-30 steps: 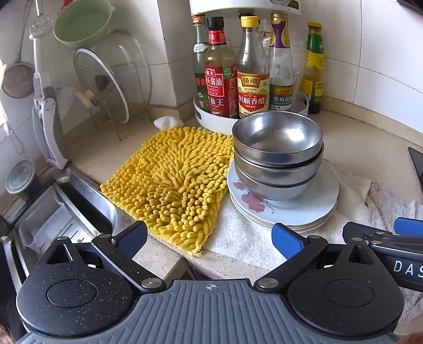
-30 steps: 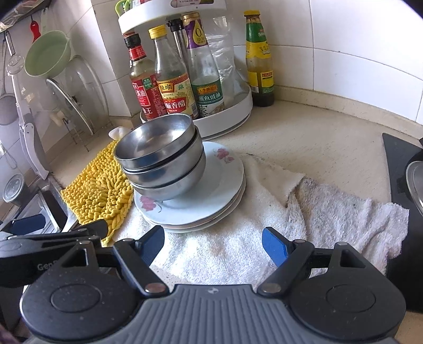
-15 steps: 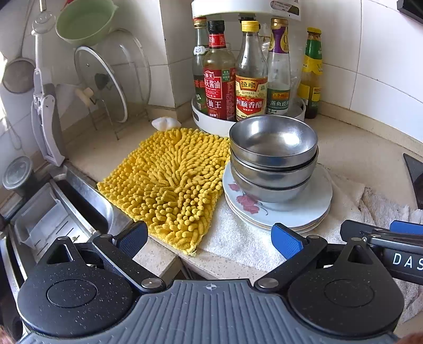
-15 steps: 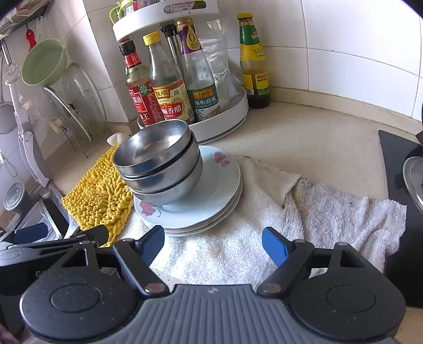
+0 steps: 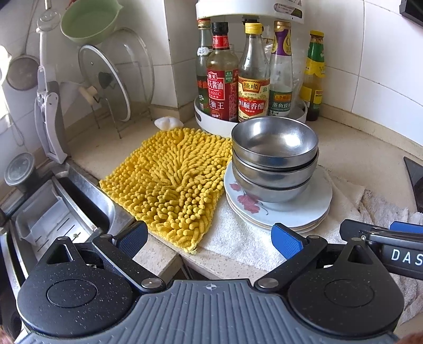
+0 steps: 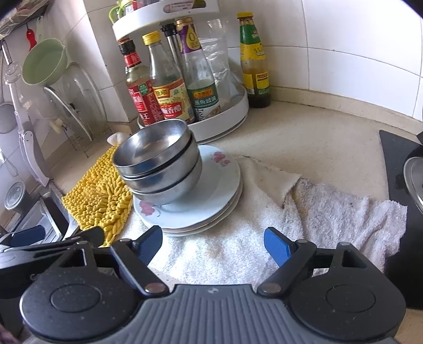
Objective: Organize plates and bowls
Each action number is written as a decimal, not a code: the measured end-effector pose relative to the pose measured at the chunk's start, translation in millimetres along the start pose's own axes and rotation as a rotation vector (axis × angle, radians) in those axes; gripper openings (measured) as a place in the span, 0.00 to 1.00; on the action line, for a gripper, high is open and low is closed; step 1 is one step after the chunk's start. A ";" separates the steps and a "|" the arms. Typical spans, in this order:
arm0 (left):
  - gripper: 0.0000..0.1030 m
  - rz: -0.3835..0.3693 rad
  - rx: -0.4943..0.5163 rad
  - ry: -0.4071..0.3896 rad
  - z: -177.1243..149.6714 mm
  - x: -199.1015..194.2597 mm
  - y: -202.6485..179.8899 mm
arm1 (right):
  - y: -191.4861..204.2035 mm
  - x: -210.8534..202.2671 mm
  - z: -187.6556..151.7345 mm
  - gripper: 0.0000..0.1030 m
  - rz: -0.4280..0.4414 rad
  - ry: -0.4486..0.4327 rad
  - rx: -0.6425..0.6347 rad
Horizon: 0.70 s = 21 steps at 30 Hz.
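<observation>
Three steel bowls (image 5: 275, 156) sit nested on a stack of white flowered plates (image 5: 314, 209), which rests on a white towel (image 5: 238, 238). The bowls (image 6: 158, 166) and plates (image 6: 219, 190) also show in the right wrist view. My left gripper (image 5: 208, 238) is open and empty, held back from the counter edge, in front of the yellow mat and the plates. My right gripper (image 6: 212, 244) is open and empty above the towel (image 6: 330, 211), just short of the plates. Each gripper's fingers appear at the edge of the other's view.
A yellow chenille mat (image 5: 169, 182) lies left of the plates. A white turntable rack (image 5: 211, 124) with sauce bottles stands behind. A glass lid on a wire stand (image 5: 113, 82) and a green bowl (image 5: 87, 21) are at back left. The sink (image 5: 60, 211) is left, a black hob (image 6: 396, 172) right.
Both grippers have drawn back slightly and the views have risen a little; the stack of bowls and plates has not moved. Both grippers stay open.
</observation>
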State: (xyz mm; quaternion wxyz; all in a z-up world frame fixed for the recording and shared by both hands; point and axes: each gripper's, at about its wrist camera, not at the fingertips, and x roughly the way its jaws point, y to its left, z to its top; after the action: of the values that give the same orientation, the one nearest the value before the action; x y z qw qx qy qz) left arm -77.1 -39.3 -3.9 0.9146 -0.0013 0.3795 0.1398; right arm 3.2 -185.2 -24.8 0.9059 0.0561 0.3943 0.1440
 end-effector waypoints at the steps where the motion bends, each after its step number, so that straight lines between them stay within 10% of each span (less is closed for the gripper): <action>1: 0.98 0.003 0.001 -0.001 -0.1 -0.4 -0.8 | -1.0 0.5 -0.4 1.00 0.001 0.002 0.004; 21: 0.98 -0.010 0.003 0.004 -0.9 -0.6 -8.1 | -9.5 -3.2 -1.3 1.00 0.004 0.008 0.029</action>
State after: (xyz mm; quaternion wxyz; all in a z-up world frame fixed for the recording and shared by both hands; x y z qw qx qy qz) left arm -76.0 -47.4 -5.0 0.9145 -0.0019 0.3816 0.1344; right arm 2.3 -195.2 -25.5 0.9030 0.0694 0.4001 0.1402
